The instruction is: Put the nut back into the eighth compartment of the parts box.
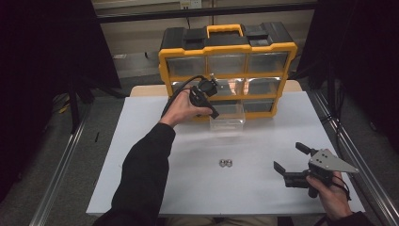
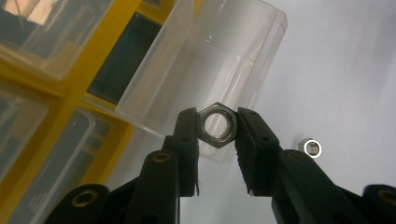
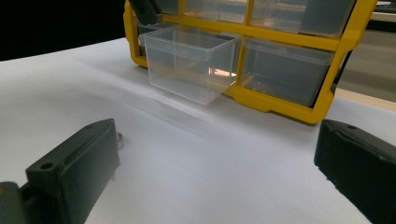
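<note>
Nut [image 2: 217, 127] in left claw [image 2: 218, 140], white table [image 1: 188, 155]

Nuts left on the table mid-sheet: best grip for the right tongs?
Judging by the high view, the nuts lie flat and side by side on the white table. Probably come straight down with the open right tongs, jaws across two opposite flats of the nearer, right-hand nut; its outer side is free, the other nut crowds the inner.

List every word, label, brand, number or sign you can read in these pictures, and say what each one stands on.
None can be read: no lettering shows on the yellow organizer, its pulled-out clear drawer, the hex nut held in the left gripper, the right gripper or the white table.
</note>
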Demonstrator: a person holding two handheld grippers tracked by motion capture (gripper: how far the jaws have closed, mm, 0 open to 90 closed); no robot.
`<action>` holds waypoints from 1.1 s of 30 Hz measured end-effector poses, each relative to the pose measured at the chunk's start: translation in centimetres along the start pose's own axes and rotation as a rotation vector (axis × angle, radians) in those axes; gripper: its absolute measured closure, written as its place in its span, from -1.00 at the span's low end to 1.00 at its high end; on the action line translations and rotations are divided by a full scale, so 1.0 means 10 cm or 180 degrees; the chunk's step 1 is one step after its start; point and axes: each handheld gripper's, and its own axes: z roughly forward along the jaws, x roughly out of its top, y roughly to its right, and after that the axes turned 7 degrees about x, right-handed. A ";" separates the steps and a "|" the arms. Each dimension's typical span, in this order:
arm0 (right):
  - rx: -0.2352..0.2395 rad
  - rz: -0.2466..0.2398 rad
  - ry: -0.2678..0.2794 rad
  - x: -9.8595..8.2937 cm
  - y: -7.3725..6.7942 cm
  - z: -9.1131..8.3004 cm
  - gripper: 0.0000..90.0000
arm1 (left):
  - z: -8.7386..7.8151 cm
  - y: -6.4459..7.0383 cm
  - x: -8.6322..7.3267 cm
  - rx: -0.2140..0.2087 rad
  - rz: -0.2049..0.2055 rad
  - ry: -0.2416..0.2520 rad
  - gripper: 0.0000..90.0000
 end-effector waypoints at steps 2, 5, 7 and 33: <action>-0.0007 -0.0006 -0.0002 0.00 0.00 0.00 -1.00 | 0.02 -0.02 0.02 -0.0021 -0.0002 -0.0011 0.56; 0.0006 0.0002 0.0004 0.00 0.00 0.00 -1.00 | 0.11 -0.02 0.02 -0.0029 -0.0128 -0.0038 0.56; 0.0011 0.0002 0.0000 0.00 -0.01 0.00 -1.00 | 0.13 -0.07 0.04 -0.0010 0.0029 -0.0113 0.56; 0.0035 0.0012 0.0002 0.00 -0.01 0.00 -1.00 | 0.47 -0.04 0.07 0.0079 -0.0087 -0.0277 0.56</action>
